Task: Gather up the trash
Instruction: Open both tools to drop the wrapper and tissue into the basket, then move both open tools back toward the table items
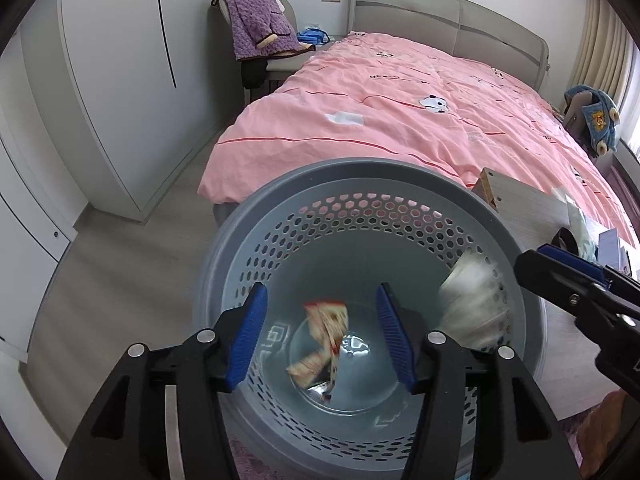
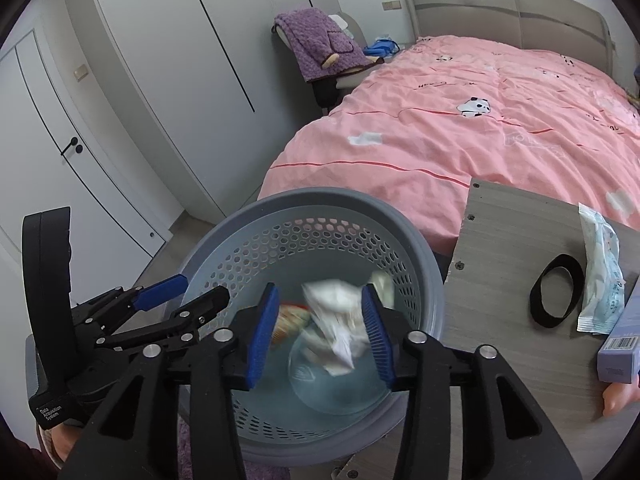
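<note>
At the foot of a pink-quilted bed [image 2: 460, 128], two hand-held grippers hung over a grey perforated wastebasket [image 1: 320, 184]. The left gripper [image 1: 320, 336] stood with its jaws wide and nothing between the pads; below it a red-and-white snack wrapper [image 1: 324, 340] was blurred inside the basket, apparently falling. The right gripper [image 2: 318, 336] also stood parted, a crumpled white paper wad [image 2: 340, 320] blurred between its pads without touching them, seemingly just let go. Both scraps looked light, soft and crushable, best pinched at a bunched fold. Otherwise the basket's bottom appeared bare. On the grey wooden board [image 2: 508, 232] to the right lay a black elastic band [image 2: 538, 300] and a sealed tissue pack [image 2: 600, 272], likely slippery film, easiest taken by an edge.
</note>
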The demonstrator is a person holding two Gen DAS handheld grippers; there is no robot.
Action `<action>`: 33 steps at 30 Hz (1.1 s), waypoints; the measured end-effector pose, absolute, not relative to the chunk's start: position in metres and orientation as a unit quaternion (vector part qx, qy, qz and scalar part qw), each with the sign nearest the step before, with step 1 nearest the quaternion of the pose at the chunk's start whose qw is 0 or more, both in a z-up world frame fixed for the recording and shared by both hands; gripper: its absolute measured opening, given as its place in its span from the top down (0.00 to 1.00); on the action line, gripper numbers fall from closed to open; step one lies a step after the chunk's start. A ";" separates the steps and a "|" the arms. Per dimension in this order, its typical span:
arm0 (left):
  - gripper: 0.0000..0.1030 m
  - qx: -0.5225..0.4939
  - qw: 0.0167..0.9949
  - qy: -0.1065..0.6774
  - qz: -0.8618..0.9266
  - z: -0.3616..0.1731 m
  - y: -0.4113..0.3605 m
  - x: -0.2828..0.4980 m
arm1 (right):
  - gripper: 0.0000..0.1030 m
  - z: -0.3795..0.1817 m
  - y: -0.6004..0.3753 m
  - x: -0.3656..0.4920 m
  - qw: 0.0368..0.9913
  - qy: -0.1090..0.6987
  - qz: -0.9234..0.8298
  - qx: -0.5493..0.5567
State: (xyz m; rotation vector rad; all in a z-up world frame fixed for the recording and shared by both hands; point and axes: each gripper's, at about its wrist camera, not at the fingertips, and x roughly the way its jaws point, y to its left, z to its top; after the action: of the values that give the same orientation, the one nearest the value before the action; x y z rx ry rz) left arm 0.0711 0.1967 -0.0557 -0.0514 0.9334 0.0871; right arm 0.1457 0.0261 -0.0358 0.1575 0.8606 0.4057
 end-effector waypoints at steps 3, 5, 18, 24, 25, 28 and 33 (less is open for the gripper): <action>0.46 -0.028 0.891 0.451 0.048 -0.055 0.200 0.070 | 0.53 -0.036 0.026 0.145 0.886 0.414 0.193 0.075; 0.45 -0.027 0.892 0.448 0.053 -0.054 0.202 0.068 | 0.53 -0.037 0.026 0.145 0.886 0.416 0.192 0.073; 0.36 -0.027 0.895 0.440 0.071 -0.049 0.207 0.059 | 0.53 -0.034 0.019 0.134 0.892 0.410 0.177 0.072; 0.32 -0.036 0.900 0.429 0.073 -0.040 0.206 0.052 | 0.53 -0.028 0.014 0.129 0.895 0.402 0.177 0.075; 0.32 -0.035 0.901 0.427 0.074 -0.038 0.206 0.050 | 0.52 -0.027 0.012 0.127 0.896 0.400 0.176 0.075; 0.31 -0.034 0.904 0.420 0.074 -0.032 0.203 0.047 | 0.50 -0.022 0.008 0.122 0.900 0.392 0.173 0.077; 0.30 -0.034 0.907 0.414 0.072 -0.026 0.195 0.043 | 0.48 -0.016 -0.003 0.114 0.905 0.383 0.164 0.082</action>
State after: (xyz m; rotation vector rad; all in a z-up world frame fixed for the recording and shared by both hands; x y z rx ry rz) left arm 0.0427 0.1952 -0.0264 -0.0706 0.8545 0.1481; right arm 0.1136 -0.0028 -0.0162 0.1691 0.7915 0.3396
